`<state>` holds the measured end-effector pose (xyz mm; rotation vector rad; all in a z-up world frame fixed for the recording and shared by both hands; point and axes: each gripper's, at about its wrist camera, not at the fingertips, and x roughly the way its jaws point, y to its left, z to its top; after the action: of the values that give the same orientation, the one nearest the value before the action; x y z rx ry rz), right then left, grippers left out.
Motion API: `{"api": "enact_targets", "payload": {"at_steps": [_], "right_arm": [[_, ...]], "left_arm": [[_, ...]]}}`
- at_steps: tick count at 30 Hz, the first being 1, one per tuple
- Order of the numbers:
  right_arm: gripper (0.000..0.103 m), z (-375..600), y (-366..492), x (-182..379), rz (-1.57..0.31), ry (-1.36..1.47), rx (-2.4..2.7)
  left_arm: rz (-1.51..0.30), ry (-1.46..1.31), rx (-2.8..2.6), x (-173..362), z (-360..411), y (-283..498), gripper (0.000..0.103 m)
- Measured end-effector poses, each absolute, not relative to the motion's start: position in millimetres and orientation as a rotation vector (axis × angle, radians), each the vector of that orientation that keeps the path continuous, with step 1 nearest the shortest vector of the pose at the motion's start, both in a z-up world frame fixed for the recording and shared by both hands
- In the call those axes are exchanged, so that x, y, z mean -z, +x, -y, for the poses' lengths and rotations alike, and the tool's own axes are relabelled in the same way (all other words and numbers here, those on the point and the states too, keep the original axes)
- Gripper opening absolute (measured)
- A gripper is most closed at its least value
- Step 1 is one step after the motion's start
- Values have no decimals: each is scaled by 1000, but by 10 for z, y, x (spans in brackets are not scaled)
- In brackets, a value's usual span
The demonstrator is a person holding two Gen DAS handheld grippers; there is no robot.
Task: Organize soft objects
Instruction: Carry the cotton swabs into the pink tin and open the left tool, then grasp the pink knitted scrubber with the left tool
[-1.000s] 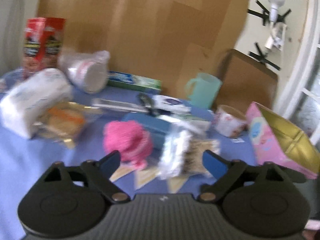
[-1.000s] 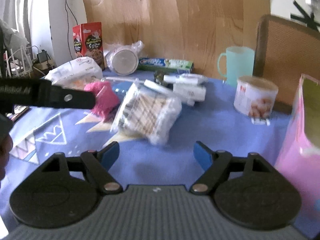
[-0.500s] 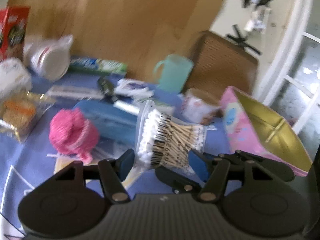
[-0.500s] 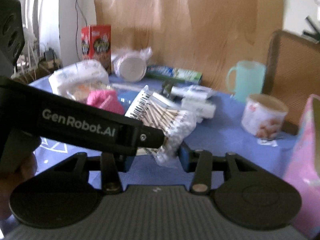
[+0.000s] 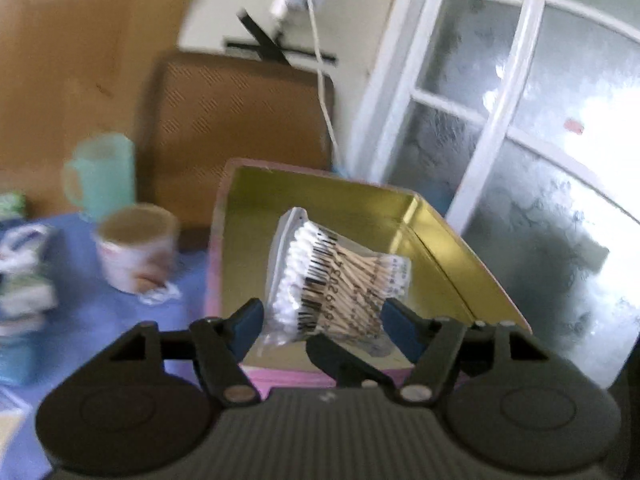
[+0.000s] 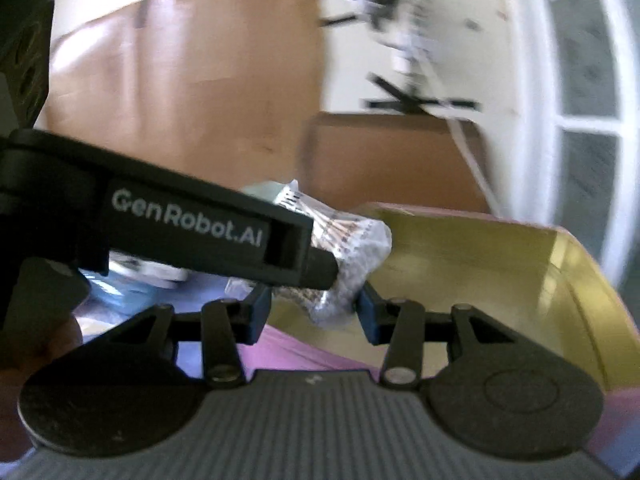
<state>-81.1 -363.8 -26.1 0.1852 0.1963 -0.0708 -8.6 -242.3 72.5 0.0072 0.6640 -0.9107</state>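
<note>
A clear bag of cotton swabs (image 5: 340, 280) hangs in the air over the open pink box with a gold inside (image 5: 440, 240). My left gripper (image 5: 322, 320) has the bag between its blue pads, which touch both sides while the jaws are opening slightly. My right gripper (image 6: 312, 312) pinches the bag's lower end (image 6: 336, 304), and its jaws are also opening a little. One black finger of the right gripper (image 5: 340, 356) shows under the bag. The left gripper's finger (image 6: 312, 264) crosses the right wrist view and hides part of the bag. The box (image 6: 500, 264) lies just beyond and to the right.
A printed paper tub (image 5: 136, 248) and a teal mug (image 5: 102, 176) stand left of the box on the blue cloth (image 5: 120, 320). Blurred packets (image 5: 24, 280) lie at the far left. A brown chair back (image 5: 240, 120) and a white glazed door (image 5: 520, 160) stand behind.
Both grippers closed on the bag of cotton swabs, lifted it off the cloth and carried it right, from beside the pink yarn ball to above the open box.
</note>
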Motion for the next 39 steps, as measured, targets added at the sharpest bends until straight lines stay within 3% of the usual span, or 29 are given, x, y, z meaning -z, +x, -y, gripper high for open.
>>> {"api": "enact_targets", "payload": {"at_steps": [1,3,6,9,11,12,19,28,31,34,37,39], "right_arm": [[53,3712,-816,304,-209,194,96],[68,3819,-843,354,-198,196,147],[72,3876,-986,381,-107,161,240],[77,3988,-1039,354,43,178,350],[98,3991,-1006,350,167,144,433],[98,3957,-955,361,216,111,459],[97,3763,-482,491,187,-144,495],[96,3892,-195,254,137,-96,466],[97,3530,-466,87,232,-54,352],[95,2991,-415,-83,106,-23,-21],[67,2356,-126,-79,-96,-50,-335],[62,1971,78,-52,-176,-77,-437]], "left_arm": [[-685,8,910,-689,2497,-72,71],[-698,-13,906,-690,2509,-73,72],[-616,-92,881,-810,2208,-54,87],[-519,-126,806,-921,1766,-62,89],[-499,-129,739,-917,1445,-61,89],[-502,-133,698,-881,1282,-58,90],[-598,-189,411,-545,202,-10,90],[-639,-246,194,-282,-603,-42,90],[-617,-243,166,-266,-757,-56,90],[-619,-303,166,-245,-916,8,90],[-612,-333,224,-284,-951,96,84],[-582,-298,256,-343,-906,154,83]]}}
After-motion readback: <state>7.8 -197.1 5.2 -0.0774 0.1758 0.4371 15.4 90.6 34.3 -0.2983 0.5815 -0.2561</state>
